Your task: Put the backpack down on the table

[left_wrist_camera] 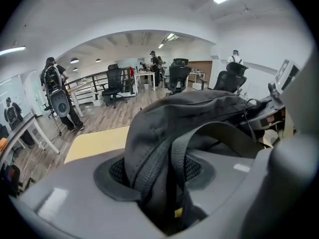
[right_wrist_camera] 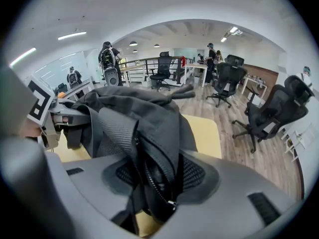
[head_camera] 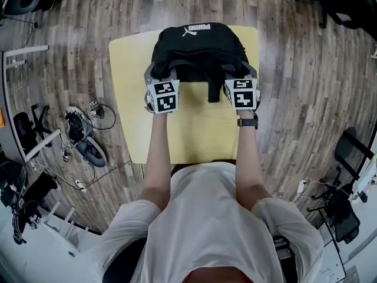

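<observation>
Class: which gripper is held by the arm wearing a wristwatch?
The right gripper: a black wristwatch sits just behind it; behind the left gripper there is none.

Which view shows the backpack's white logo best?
Head view: whole backpack, logo facing up, against the yellow table. Both gripper views show only its zipper and strap up close between the jaws; no logo.

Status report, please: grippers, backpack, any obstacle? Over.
Left gripper and right gripper: jaws apart, backpack fabric loose between them. Backpack appears down on table. Nothing in the way.
</observation>
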Demonstrator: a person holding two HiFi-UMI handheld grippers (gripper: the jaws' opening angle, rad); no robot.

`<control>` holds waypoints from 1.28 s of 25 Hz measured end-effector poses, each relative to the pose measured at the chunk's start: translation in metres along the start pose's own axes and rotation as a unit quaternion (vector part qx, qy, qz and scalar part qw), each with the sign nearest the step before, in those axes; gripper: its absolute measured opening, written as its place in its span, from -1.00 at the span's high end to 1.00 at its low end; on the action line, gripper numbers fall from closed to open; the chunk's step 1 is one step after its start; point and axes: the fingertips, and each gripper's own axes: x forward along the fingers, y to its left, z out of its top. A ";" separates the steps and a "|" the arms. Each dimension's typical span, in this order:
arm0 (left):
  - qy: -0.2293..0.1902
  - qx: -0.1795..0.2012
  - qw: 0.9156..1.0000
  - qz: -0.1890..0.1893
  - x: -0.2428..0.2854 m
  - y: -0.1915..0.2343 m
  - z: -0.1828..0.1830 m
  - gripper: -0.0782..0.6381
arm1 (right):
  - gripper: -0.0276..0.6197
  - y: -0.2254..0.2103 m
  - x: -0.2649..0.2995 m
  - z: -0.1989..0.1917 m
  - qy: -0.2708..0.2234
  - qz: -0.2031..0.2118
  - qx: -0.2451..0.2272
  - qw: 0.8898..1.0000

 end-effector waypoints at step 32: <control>-0.105 -0.062 0.992 -0.041 -0.178 -0.020 0.010 -0.11 | 0.09 0.035 -0.175 0.000 -0.131 -0.021 0.033 0.991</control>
